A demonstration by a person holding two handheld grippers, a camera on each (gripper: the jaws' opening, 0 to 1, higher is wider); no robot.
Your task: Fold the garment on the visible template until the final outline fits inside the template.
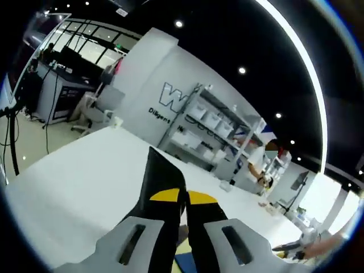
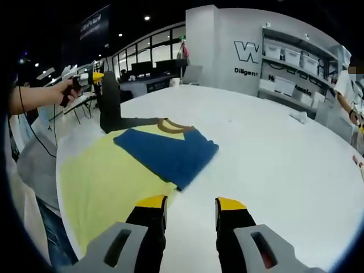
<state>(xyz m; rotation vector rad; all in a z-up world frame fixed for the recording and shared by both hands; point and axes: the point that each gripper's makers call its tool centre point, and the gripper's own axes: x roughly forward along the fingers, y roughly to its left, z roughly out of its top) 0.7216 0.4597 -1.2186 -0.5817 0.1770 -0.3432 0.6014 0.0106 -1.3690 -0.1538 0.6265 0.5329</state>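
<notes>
Right gripper view gives us the clearest layout: the blue garment [image 2: 169,151] lies partly folded on the yellow template [image 2: 108,187], at the near left part of the white bench [image 2: 267,148]. Its right edge seems to reach just past the yellow onto bare bench. Our right gripper [image 2: 190,203] hovers near the garment's near corner, fingers spread and holding nothing. At far left, the left gripper [image 2: 98,77] is raised above the bench with a dark strip of cloth [image 2: 109,102] hanging from it down to the garment's far end.

To do this fold well, we judge the lifted part should be carried across and laid flat over the blue body, edges squared, while the right gripper pins or tucks the overhanging side back inside the template.

Left gripper view adds what the other cannot: its fingers are pressed together on the dark cloth, which stands up between the yellow tips. It also shows shelving [image 1: 210,128] and a person [image 1: 264,162] beyond the bench, but little of the template.
</notes>
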